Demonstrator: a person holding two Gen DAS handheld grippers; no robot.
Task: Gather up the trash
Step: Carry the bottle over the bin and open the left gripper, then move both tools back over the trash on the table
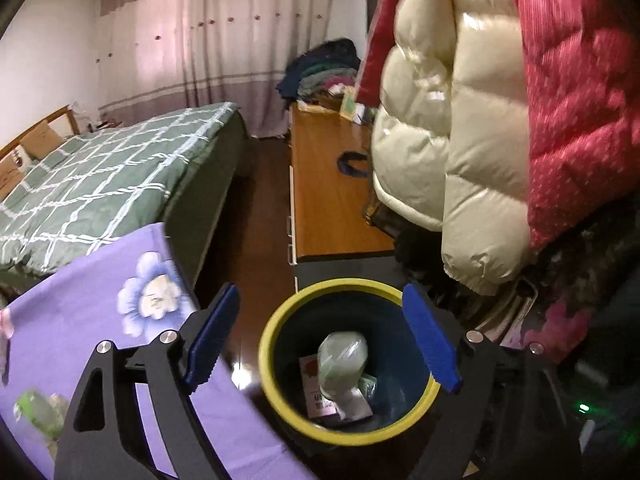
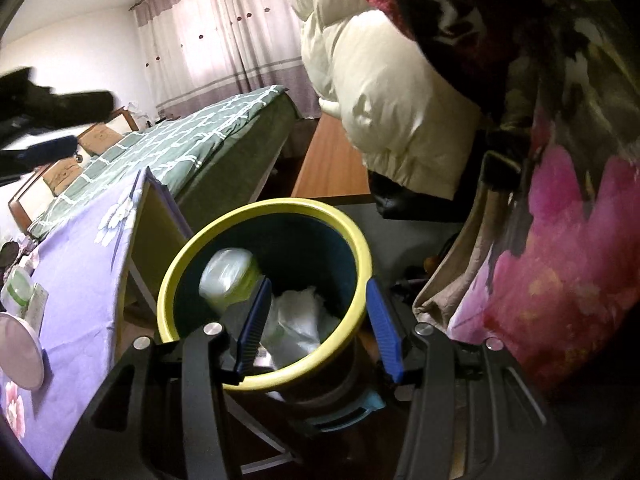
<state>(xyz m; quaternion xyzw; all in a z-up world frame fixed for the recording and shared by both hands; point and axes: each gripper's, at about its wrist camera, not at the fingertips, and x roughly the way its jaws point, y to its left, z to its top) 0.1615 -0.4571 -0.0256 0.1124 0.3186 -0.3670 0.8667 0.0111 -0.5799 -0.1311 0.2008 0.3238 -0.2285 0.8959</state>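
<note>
A dark blue trash bin with a yellow rim (image 1: 276,400) stands on the floor beside the table. Inside it lie a pale green plastic bottle (image 1: 342,360), a white-and-red paper packet (image 1: 316,392) and other scraps. My left gripper (image 1: 324,344) is open and empty above the bin's mouth. In the right wrist view the bin (image 2: 176,280) holds the bottle (image 2: 228,276) and crumpled white plastic (image 2: 300,312). My right gripper (image 2: 320,324) is open and empty, its fingers straddling the bin's near rim. The left gripper shows blurred at the upper left (image 2: 44,148).
A table with a purple floral cloth (image 1: 80,320) stands left of the bin, with a green-capped container (image 1: 36,408) and a round mirror (image 2: 20,352) on it. A cream puffer jacket (image 1: 460,120) and red coat (image 1: 580,80) hang on the right. A green checked bed (image 1: 100,168) and wooden cabinet (image 1: 332,200) lie beyond.
</note>
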